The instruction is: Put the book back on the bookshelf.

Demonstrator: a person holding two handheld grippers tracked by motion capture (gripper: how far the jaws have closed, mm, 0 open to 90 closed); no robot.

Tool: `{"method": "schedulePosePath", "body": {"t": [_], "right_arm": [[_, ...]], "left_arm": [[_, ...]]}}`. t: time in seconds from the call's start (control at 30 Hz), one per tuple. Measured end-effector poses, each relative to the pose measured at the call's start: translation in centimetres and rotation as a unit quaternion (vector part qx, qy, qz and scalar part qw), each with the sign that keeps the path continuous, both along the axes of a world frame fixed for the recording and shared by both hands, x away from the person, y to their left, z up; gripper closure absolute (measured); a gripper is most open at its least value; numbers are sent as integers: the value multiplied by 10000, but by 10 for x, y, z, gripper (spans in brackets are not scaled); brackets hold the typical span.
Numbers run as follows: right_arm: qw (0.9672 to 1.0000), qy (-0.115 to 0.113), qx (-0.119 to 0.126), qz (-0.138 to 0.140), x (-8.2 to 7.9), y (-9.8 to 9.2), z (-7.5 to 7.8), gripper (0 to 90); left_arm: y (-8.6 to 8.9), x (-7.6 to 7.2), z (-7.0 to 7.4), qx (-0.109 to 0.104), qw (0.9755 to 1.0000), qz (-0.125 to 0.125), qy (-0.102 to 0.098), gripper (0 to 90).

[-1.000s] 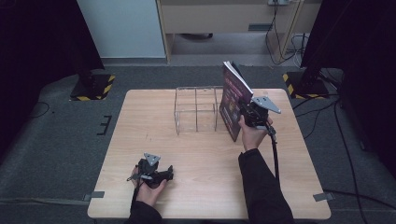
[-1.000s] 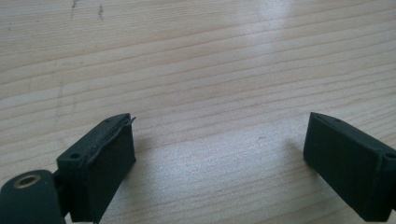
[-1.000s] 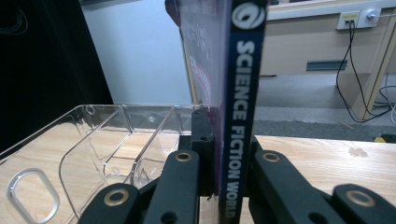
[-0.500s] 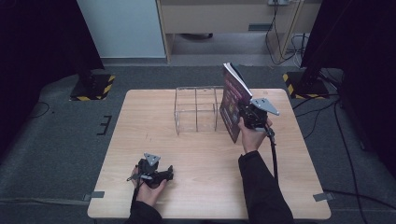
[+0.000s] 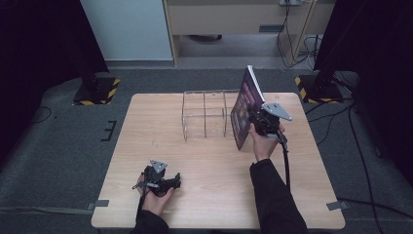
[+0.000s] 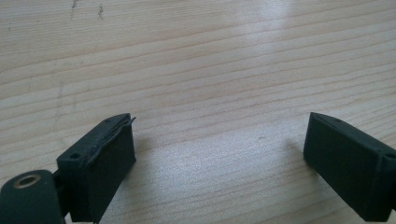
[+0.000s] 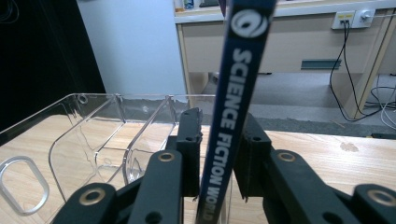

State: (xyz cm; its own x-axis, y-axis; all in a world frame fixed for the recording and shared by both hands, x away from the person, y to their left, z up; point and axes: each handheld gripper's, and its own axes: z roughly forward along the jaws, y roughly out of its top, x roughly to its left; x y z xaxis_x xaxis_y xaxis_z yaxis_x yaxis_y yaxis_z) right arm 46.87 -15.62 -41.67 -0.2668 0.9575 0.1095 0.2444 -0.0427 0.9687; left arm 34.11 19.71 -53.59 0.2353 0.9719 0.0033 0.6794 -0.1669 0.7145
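High view: wooden table (image 5: 209, 161), seen from above. On the far half, a clear plastic organizer (image 5: 205, 114) with dividers. Just right of it, a magazine (image 5: 244, 108) standing on its lower edge, tilted, top leaning away from the organizer. Right gripper (image 5: 257, 122) at the magazine's right side, held by the right hand (image 5: 263, 144). Near the front edge, left gripper (image 5: 163, 180) lying low on the wood in the left hand (image 5: 155, 197), well apart from the magazine.

Left gripper view: jaws spread wide over bare wood grain, nothing between them.

Right gripper view: spine of the magazine (image 7: 233, 107), lettered "SCIENCE FICTION WORLD", rising between the two black jaws. Jaws just eased slightly apart, a thin gap beside the spine, no firm squeeze visible. Clear organizer (image 7: 112, 135) to the left.
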Motion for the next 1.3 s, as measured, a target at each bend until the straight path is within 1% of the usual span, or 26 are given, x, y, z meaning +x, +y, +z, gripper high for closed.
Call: {"method": "schedulePosePath", "body": {"t": [0.1,0.2,0.27,0.37,0.43,0.53,0.67,0.7,0.77,0.83,0.93,1.0,1.13,1.17,1.2,1.3], "right_arm": [[10000,-26,-13,-25,0,0,0,705],[9999,-63,-61,-63,0,0,0,655],[9999,-58,-64,-59,0,0,0,652],[9999,-51,-69,-60,1,-1,0,591],[9999,-53,-74,-65,1,-1,0,586],[9999,-90,-97,-83,0,-2,1,608],[9999,-85,-119,-73,0,-3,1,580],[9998,-85,-133,-88,0,-3,1,584],[9998,-66,-149,-64,-1,-4,2,651],[9998,-58,-161,-55,-1,-4,2,650],[9999,-27,-145,-48,0,-4,1,597],[9999,-27,-151,-52,0,-3,1,591],[9998,-50,-159,-59,1,-3,0,534],[9998,-50,-159,-59,1,-3,0,534],[9999,-15,-140,-35,1,-3,0,458],[9998,37,-184,9,1,-4,-2,333]], "left_arm": [[0,0,0,-1,10000,1,0,80],[0,0,0,-1,10000,1,0,80],[0,0,0,-1,10000,1,-1,80],[0,0,0,-1,10000,2,-1,80],[0,0,0,0,10000,1,-1,80],[0,0,0,0,10000,1,0,80],[0,0,0,2,10000,0,1,80],[0,0,0,2,10000,0,1,80],[0,0,0,1,10000,1,0,80],[0,0,0,1,10000,0,1,80],[0,0,0,-2,10000,2,0,80],[0,0,0,-4,10000,3,1,80],[0,0,0,-6,10000,3,1,80],[0,0,0,-6,10000,3,1,80],[0,0,0,-6,10000,3,1,80],[0,0,0,-6,10000,2,1,80]]}}
